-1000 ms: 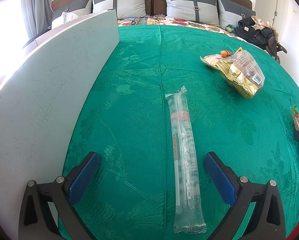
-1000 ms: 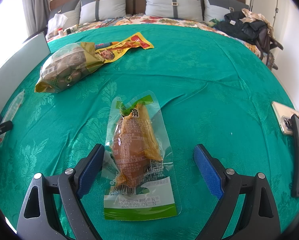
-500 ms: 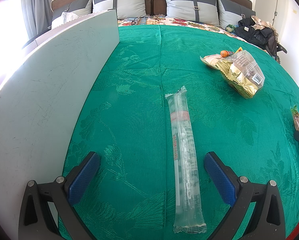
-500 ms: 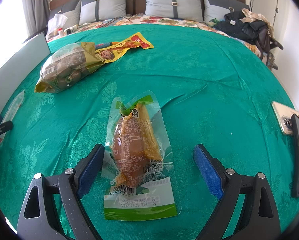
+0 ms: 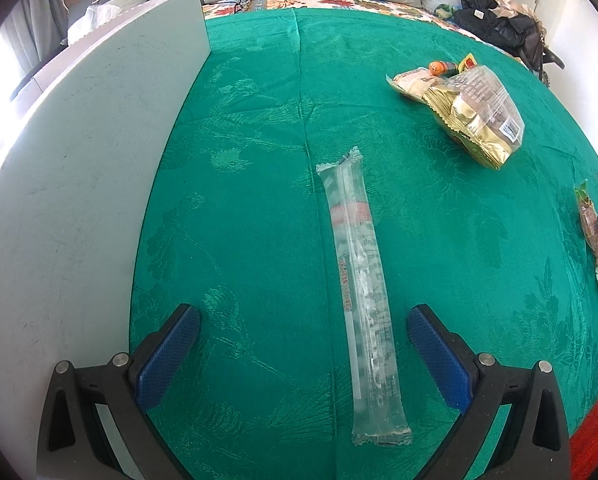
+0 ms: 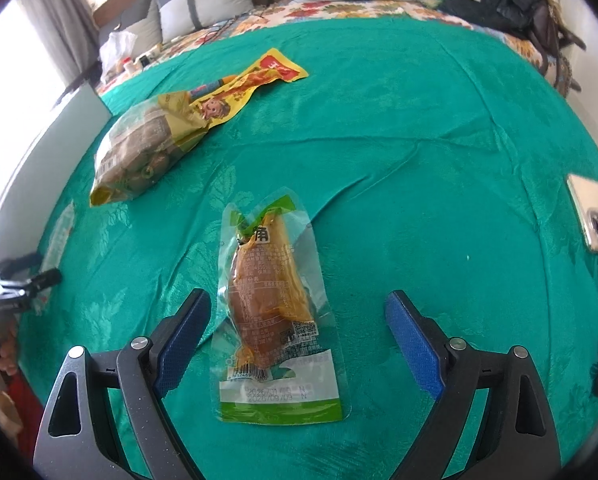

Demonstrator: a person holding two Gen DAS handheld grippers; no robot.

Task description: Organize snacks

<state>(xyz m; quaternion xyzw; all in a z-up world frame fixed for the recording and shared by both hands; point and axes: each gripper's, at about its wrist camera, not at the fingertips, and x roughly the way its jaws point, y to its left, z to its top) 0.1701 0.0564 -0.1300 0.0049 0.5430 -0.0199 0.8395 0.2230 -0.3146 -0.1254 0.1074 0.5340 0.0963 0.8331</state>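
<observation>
Left wrist view: left gripper (image 5: 299, 350) spread wide, holding nothing; long clear packet (image 5: 361, 292) flat on green bedspread (image 5: 251, 208), nearer the right finger; gold bag (image 5: 477, 118) well beyond. Right wrist view: right gripper (image 6: 298, 336) wide open, empty; vacuum-sealed pouch (image 6: 273, 304) just beside its left finger.

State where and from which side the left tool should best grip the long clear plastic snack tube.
Probably its near half, from above. The long clear plastic snack tube lies flat on the green patterned cloth, pointing away, between the open left tool's fingers, so closing across its narrow width suits.
</observation>
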